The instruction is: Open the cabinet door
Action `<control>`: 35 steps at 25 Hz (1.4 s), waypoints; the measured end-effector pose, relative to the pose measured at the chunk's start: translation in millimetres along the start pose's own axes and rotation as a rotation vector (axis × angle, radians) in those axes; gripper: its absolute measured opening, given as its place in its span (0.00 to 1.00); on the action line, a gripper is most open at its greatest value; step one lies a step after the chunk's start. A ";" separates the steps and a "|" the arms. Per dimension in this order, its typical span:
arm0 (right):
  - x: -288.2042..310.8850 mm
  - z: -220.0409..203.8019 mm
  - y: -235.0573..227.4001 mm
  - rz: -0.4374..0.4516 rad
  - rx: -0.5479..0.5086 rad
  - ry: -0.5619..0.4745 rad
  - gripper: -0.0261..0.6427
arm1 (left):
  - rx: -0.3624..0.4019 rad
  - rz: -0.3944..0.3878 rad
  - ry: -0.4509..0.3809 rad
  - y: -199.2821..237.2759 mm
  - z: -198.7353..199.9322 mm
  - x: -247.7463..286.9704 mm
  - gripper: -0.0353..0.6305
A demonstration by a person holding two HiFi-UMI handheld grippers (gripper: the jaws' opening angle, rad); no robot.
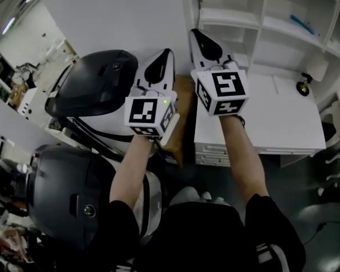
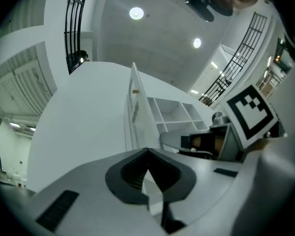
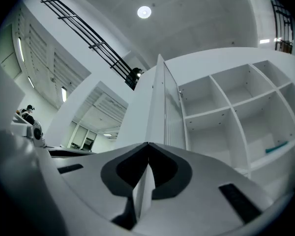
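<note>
The white cabinet point(image 1: 260, 21) stands ahead at the right, and its bare shelves point(image 3: 221, 112) show. Its door point(image 3: 160, 97) stands swung out, and I see it almost edge-on in both gripper views; the door point(image 2: 136, 107) rises just beyond my left jaws. My right gripper point(image 1: 195, 34) reaches up to the door's edge point(image 1: 191, 7). In the right gripper view the jaws of that gripper point(image 3: 148, 144) meet at the tips right below the door's edge; I cannot tell whether they touch it. My left gripper point(image 1: 169, 52) is lower and to the left, and its tips point(image 2: 148, 151) are also together with nothing held.
A white desk with drawers point(image 1: 260, 118) stands below the shelves, with a small round object point(image 1: 303, 86) on it. A blue item point(image 1: 301, 24) lies on a shelf. A brown box point(image 1: 184, 112) sits between desk and two dark domed machines point(image 1: 96, 81) at left.
</note>
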State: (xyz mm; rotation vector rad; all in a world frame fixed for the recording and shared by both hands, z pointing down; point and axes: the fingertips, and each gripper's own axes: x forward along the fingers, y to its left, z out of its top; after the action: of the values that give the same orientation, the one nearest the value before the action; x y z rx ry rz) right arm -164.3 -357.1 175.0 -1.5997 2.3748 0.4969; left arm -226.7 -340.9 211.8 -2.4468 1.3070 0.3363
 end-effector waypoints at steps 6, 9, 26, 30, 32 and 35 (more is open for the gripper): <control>-36.2 -26.8 18.1 -0.053 0.065 0.044 0.07 | -0.059 -0.088 0.026 -19.2 -16.3 -56.9 0.07; -67.0 -30.5 33.7 -0.085 0.065 0.046 0.07 | -0.085 -0.115 0.046 -20.4 -26.7 -80.0 0.07; -258.6 -88.7 64.4 -0.215 0.074 0.331 0.07 | -0.277 -0.080 0.174 -107.8 -66.2 -169.4 0.07; -305.7 -83.8 56.5 -0.223 0.044 0.354 0.07 | -0.294 -0.087 0.200 -157.8 -68.1 -184.8 0.07; -331.2 -82.8 50.1 -0.229 0.045 0.371 0.07 | -0.296 -0.092 0.208 -183.0 -66.6 -194.0 0.07; -364.8 -72.3 38.3 -0.229 0.061 0.362 0.07 | -0.305 -0.099 0.206 -219.0 -58.0 -205.0 0.07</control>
State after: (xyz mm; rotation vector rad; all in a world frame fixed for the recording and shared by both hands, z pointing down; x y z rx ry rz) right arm -63.5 -64.0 384.0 -2.0458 2.3698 0.0923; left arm -153.2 -97.0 380.6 -2.8566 1.2895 0.2819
